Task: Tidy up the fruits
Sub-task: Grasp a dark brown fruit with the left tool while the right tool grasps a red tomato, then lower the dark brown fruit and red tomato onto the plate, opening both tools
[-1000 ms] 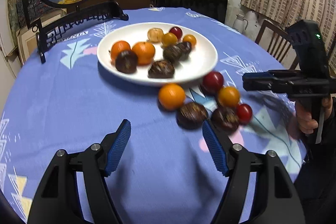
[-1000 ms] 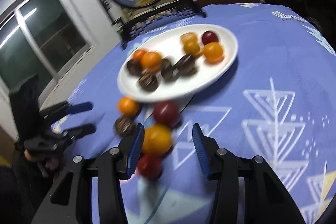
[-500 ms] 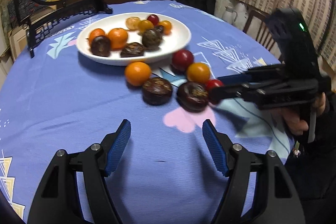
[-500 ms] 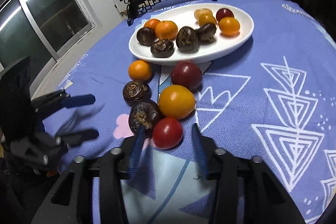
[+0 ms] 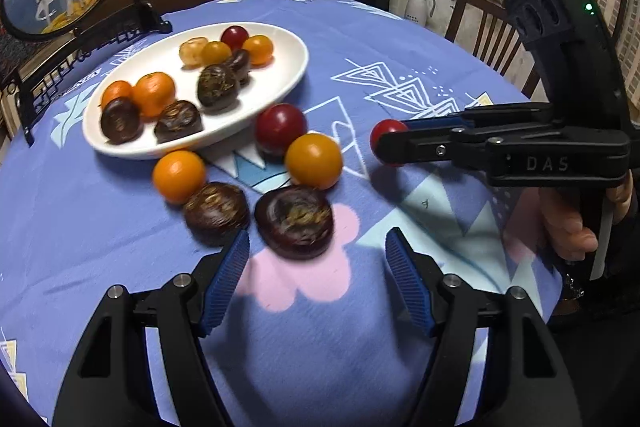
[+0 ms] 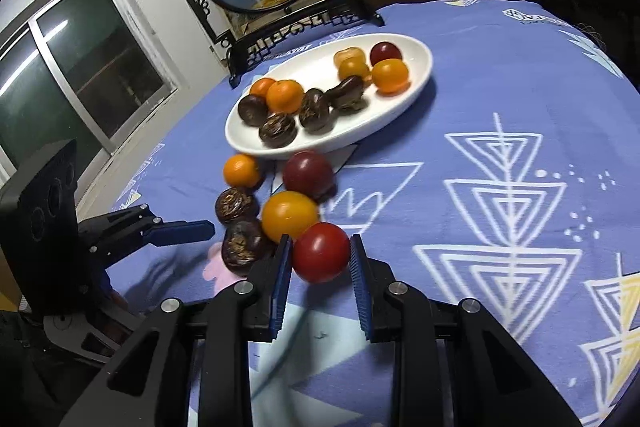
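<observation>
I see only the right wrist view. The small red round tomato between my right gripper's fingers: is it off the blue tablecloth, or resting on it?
Observer: The left wrist view shows the small red round tomato at the right gripper's tip, a shadow on the blue tablecloth below it; it looks lifted.
Operator: Does the left gripper hold something?
Observer: No, the left gripper is wide open and grips nothing.
Operator: What lies nearest it?
Observer: A dark brown wrinkled fruit, right at its open mouth, nearer its left finger.
</observation>
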`<state>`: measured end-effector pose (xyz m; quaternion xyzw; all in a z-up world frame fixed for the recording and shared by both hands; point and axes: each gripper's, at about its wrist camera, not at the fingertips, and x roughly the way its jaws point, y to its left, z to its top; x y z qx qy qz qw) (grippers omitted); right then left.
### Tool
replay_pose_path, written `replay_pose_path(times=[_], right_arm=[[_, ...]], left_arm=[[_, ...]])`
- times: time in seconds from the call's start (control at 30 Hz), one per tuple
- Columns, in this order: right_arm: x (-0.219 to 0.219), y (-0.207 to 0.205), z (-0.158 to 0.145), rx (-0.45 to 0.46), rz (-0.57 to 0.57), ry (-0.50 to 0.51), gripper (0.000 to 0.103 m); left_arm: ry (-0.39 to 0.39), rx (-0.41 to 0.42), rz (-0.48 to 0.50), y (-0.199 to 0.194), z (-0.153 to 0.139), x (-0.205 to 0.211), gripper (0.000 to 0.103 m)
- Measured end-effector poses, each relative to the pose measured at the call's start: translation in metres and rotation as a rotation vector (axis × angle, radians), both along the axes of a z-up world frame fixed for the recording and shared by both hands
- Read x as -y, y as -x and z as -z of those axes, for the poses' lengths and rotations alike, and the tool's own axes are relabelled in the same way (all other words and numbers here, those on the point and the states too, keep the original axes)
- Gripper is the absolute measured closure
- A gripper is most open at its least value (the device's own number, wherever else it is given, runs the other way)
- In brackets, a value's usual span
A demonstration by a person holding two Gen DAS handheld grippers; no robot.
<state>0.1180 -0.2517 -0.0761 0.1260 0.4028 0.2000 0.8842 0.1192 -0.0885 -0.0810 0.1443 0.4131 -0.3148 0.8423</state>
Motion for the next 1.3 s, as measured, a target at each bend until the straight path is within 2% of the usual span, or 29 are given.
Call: replay_pose_path(times=[0.27,0.4,0.67,0.9,1.1,1.3], right_arm=[[0.005,0.002,-0.001,0.018,-0.012,-0.027,0.074],[0.006,0.003,-0.002,0.021,-0.015,-0.04,0.074],[0.005,0.003,-0.002,0.022,-0.023,-0.041,0.074],[0.006,0.003,-0.001,0.019,-0.023,-0.039,0.074],[0.005,0.002,0.0,0.017,-0.017,-0.033,0.074],[0.004,0.002,-0.001,0.024,-0.011,-0.027,0.074]], left_arm=[[-0.025,-0.018,-0.024,-0.01,0.006,0.011,0.034],[-0.045,-0.032,-0.055,-0.016,0.011,0.01,0.048],[-0.042,-0.031,-0.077,-0.021,0.01,0.007,0.059],[-0.007,-0.024,-0.071,-0.018,0.007,0.004,0.06],[0.062,-0.011,-0.076,-0.011,-0.003,-0.011,0.06],[0.148,0.026,-0.133,-0.004,-0.021,-0.043,0.06]])
